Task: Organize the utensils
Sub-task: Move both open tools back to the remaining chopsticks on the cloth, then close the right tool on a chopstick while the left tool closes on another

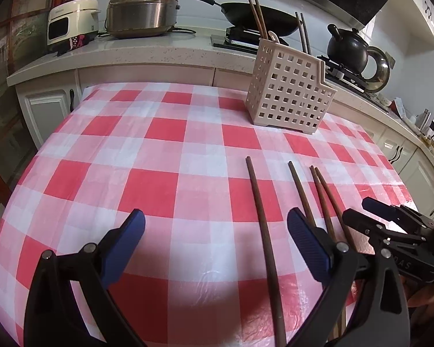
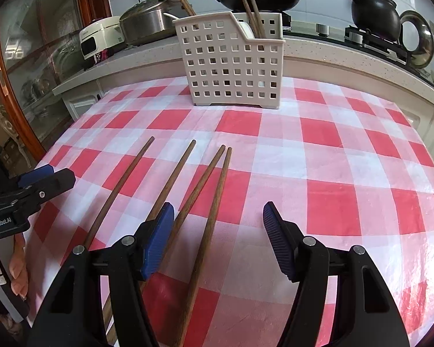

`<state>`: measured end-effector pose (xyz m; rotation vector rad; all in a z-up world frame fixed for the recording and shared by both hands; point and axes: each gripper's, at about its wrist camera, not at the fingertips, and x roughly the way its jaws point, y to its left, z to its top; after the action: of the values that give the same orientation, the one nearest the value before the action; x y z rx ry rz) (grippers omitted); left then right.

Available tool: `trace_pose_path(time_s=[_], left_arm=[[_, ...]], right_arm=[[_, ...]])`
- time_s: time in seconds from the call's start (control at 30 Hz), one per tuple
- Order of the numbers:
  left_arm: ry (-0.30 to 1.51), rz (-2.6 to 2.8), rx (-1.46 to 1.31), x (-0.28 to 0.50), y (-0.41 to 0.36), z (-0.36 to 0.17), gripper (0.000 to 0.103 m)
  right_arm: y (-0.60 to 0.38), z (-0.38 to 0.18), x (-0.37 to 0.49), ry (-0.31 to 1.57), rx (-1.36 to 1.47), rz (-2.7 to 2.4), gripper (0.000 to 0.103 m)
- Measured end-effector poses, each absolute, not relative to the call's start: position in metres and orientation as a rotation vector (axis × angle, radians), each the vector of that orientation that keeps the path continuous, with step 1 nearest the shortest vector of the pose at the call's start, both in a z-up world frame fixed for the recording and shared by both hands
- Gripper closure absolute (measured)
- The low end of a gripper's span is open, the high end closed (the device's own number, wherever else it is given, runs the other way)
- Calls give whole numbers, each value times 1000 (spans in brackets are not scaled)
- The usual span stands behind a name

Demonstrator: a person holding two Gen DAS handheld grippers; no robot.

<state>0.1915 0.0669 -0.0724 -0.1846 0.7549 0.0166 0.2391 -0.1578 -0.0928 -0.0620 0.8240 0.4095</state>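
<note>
Four chopsticks (image 2: 205,217) lie loose on checked tabletop (image 2: 347,159), long axes running away toward holder (image 2: 231,60). Right gripper (image 2: 218,240) jaws wide open, empty, straddling rightmost pair, so likely nearer. Left gripper (image 1: 217,240) jaws wide open, empty; leftmost chopstick (image 1: 263,231) between them.

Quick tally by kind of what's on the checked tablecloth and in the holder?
Loose chopsticks on the cloth: 4
Chopsticks standing in the holder: 4
White spoon in the holder: 1
Perforated holder: 1
Total: 10
</note>
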Motion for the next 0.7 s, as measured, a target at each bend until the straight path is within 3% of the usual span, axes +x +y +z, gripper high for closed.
trace_pose_path(time_s=[0.23, 0.43, 0.6, 0.7], left_arm=[[779, 30, -188, 193, 69, -81, 8], [777, 39, -181, 194, 73, -82, 8], [783, 33, -174, 196, 72, -84, 8], [789, 31, -173, 198, 71, -84, 8]], right_arm=[[-158, -99, 246, 865, -66, 373, 42], [-148, -104, 257, 894, -95, 323, 63], [-136, -106, 261, 890, -141, 301, 69], [-132, -105, 260, 884, -170, 300, 78]])
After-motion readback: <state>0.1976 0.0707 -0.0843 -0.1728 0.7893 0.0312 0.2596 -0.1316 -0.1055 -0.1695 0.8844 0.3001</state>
